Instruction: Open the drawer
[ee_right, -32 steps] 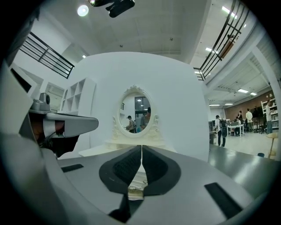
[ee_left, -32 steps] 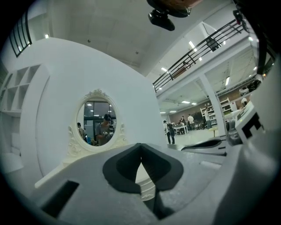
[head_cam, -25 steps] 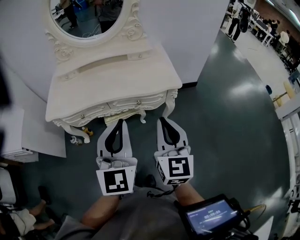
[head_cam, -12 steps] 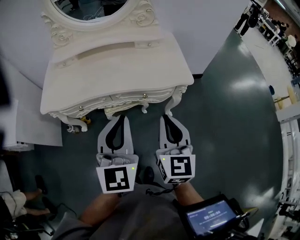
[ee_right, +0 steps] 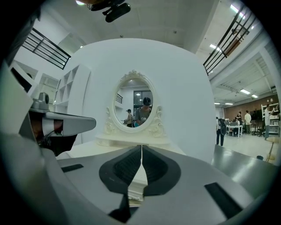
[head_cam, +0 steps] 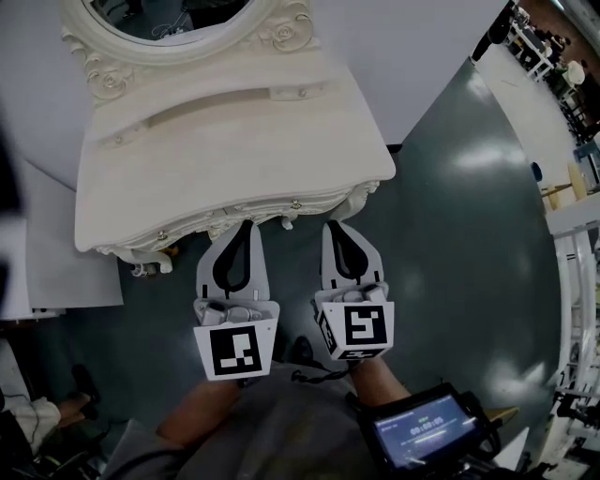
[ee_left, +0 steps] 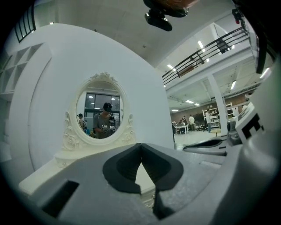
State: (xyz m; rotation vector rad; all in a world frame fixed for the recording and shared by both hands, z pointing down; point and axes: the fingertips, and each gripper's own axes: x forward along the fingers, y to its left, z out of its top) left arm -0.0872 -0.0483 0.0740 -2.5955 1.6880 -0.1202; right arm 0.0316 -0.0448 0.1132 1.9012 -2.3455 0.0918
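A white ornate dressing table point(head_cam: 234, 141) stands against the wall. Its drawer front point(head_cam: 230, 214) runs along the near edge, with one small knob point(head_cam: 295, 203) to the right and another knob point(head_cam: 160, 234) to the left. My left gripper point(head_cam: 246, 225) is shut and empty, its tip just short of the drawer front between the knobs. To its right my right gripper point(head_cam: 336, 227) is also shut and empty, below the table's right front corner. In the left gripper view the left gripper point(ee_left: 140, 144) points level at the table; in the right gripper view so does the right gripper point(ee_right: 141, 146).
An oval mirror point(head_cam: 169, 19) rises at the back of the table, also showing as a mirror point(ee_right: 134, 105) ahead. A white panel point(head_cam: 66, 277) leans at the left. A handheld screen point(head_cam: 422, 436) hangs at my lower right. Dark floor point(head_cam: 469, 234) stretches to the right.
Both grippers have moved forward toward the table's front, which now sits closer and larger in view. Their tips have come from well short of the drawer front to right at it. Jaws stay shut.
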